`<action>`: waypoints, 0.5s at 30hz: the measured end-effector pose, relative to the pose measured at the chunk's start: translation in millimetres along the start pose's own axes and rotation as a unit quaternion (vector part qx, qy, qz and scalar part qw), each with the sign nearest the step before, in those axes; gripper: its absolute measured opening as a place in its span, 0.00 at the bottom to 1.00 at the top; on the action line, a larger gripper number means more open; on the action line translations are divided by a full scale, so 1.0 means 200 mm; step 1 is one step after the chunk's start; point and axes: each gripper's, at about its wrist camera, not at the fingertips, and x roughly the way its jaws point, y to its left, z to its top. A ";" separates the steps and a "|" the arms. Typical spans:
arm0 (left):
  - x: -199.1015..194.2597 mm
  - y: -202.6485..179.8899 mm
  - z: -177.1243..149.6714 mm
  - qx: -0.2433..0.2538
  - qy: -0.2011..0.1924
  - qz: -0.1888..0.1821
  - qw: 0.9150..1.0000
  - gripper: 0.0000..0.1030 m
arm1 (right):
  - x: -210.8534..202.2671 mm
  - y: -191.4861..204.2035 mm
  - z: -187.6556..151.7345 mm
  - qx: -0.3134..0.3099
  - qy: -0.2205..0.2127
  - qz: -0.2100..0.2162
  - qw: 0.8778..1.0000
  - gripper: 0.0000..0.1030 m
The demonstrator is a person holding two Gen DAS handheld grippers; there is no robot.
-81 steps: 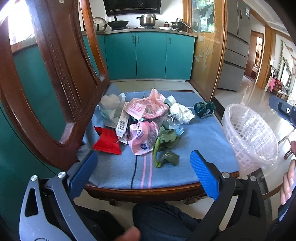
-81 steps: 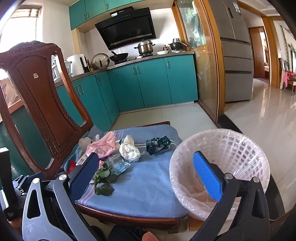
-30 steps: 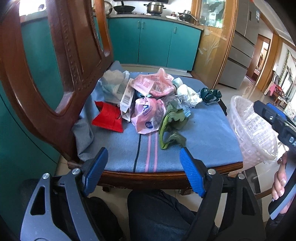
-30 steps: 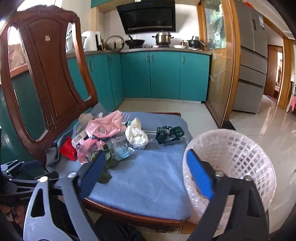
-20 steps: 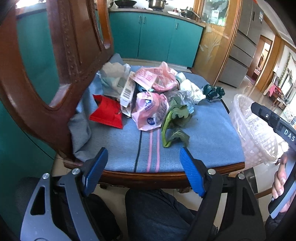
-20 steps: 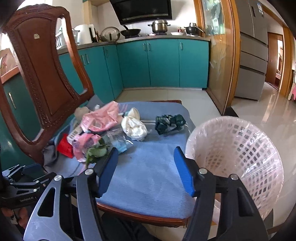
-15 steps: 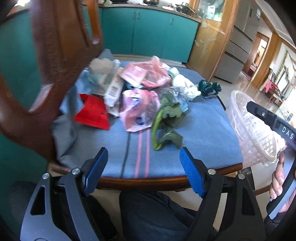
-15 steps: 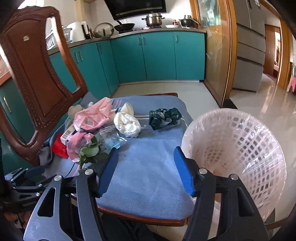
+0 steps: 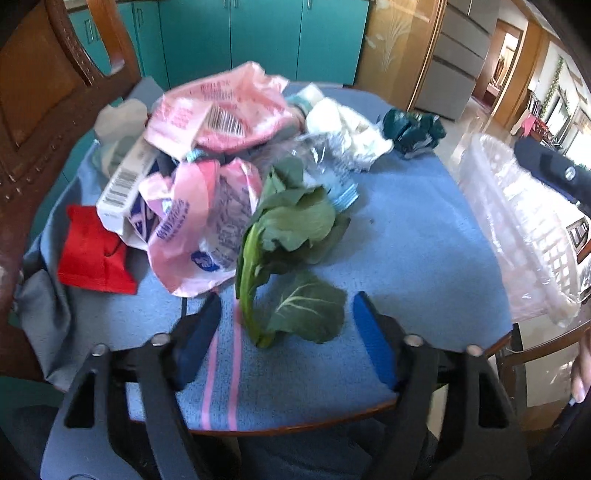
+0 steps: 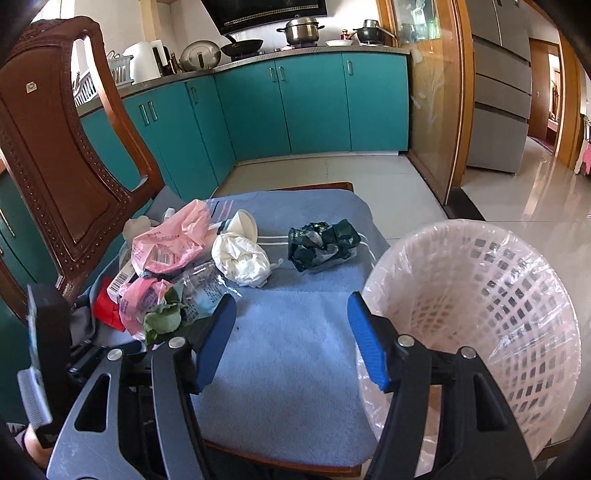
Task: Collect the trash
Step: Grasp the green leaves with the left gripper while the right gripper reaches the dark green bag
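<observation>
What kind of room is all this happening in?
Most likely a home kitchen with a dining corner. Teal cabinets run under a counter carrying a steel pot and a wok, with a range hood above. Up close stands a carved wooden chair, its seat strewn with trash.

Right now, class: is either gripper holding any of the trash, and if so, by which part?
Nothing is held. The left gripper is closing around the leafy greens without pressing them; the right gripper is open over bare cloth.

right hand-held gripper (image 10: 291,328) gapes empty over blue cushion (image 10: 295,347), beside lined basket (image 10: 480,295).
</observation>
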 end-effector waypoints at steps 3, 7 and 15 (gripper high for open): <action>0.02 0.02 0.00 -0.005 0.006 -0.004 1.000 0.37 | 0.01 0.02 0.00 -0.007 0.001 0.003 1.000 0.62; 0.01 0.05 -0.01 -0.009 0.004 -0.010 1.000 0.13 | 0.02 0.03 -0.01 -0.009 0.006 0.004 1.000 0.62; -0.11 0.12 -0.05 -0.025 -0.018 -0.011 0.999 0.12 | 0.02 0.02 0.00 -0.005 0.006 -0.001 1.000 0.62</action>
